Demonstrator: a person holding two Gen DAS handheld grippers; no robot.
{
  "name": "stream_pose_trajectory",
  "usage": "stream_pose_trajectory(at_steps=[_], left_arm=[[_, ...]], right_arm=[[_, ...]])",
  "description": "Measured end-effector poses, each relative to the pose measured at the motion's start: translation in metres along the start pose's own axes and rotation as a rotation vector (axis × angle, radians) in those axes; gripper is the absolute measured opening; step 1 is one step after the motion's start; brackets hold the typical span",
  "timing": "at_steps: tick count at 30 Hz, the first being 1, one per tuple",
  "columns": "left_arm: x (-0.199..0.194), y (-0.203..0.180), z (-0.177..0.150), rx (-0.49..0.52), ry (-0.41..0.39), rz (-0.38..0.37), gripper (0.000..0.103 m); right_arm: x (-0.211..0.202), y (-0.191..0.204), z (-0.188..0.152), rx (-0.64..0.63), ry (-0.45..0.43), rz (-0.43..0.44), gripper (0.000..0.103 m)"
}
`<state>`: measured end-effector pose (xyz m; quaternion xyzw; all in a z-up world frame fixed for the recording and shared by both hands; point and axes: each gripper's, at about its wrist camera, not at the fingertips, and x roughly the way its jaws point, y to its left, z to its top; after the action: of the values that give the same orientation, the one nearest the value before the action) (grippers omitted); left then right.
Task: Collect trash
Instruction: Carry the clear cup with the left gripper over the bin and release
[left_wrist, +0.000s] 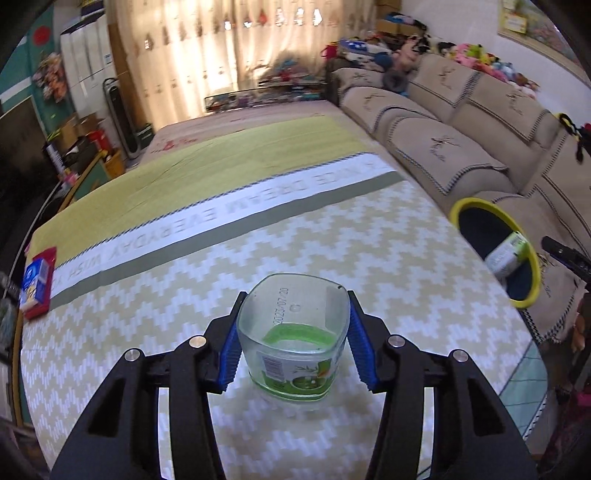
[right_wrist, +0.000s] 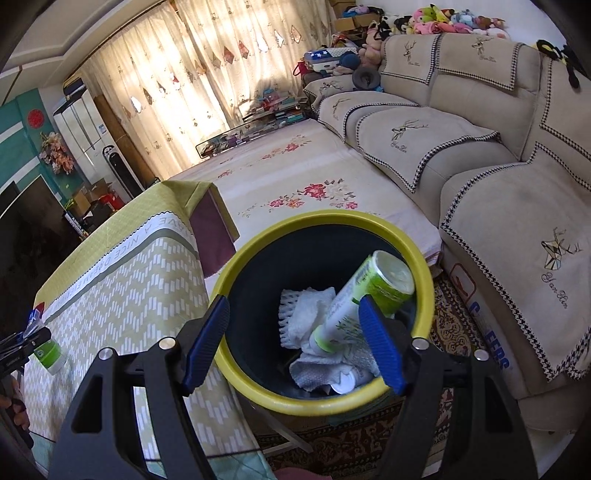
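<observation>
My left gripper (left_wrist: 293, 343) is shut on a clear plastic cup with a green label (left_wrist: 293, 343), lying on its side on the patterned tablecloth (left_wrist: 332, 240); the blue pads press both its sides. The cup also shows at the far left of the right wrist view (right_wrist: 50, 354). My right gripper (right_wrist: 291, 343) is open and empty, hovering over the yellow-rimmed black trash bin (right_wrist: 258, 391). Inside the bin lie a green-and-white tube-shaped container (right_wrist: 365, 291) and crumpled white foam netting and tissue (right_wrist: 306, 314). The bin also shows in the left wrist view (left_wrist: 456, 208), off the table's right edge.
A red and blue box (left_wrist: 37, 282) lies at the table's left edge. A beige sofa (right_wrist: 498, 184) runs along the right, with plush toys on top. A floral mat (right_wrist: 314, 173) covers the floor beyond the table. Curtains and a cabinet stand at the back.
</observation>
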<state>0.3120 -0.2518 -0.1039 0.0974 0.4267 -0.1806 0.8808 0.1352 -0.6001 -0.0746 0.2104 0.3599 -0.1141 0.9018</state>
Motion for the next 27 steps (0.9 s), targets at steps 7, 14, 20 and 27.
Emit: stream_pose_trajectory(at_steps=[7, 14, 20, 27], left_arm=[[-0.006, -0.042, 0.009, 0.062, -0.023, -0.065, 0.05], [-0.014, -0.104, 0.033, 0.168, -0.044, -0.165, 0.05], [0.009, -0.19, 0.065, 0.279, -0.013, -0.284, 0.051], [0.077, -0.265, 0.09, 0.303, 0.088, -0.326, 0.051]], right_arm=[[-0.008, -0.017, -0.006, 0.029, -0.008, 0.006, 0.069], [-0.028, -0.039, -0.005, 0.069, -0.053, 0.005, 0.069], [-0.045, -0.063, -0.007, 0.109, -0.082, -0.018, 0.069], [-0.059, -0.084, -0.013, 0.148, -0.094, -0.039, 0.071]])
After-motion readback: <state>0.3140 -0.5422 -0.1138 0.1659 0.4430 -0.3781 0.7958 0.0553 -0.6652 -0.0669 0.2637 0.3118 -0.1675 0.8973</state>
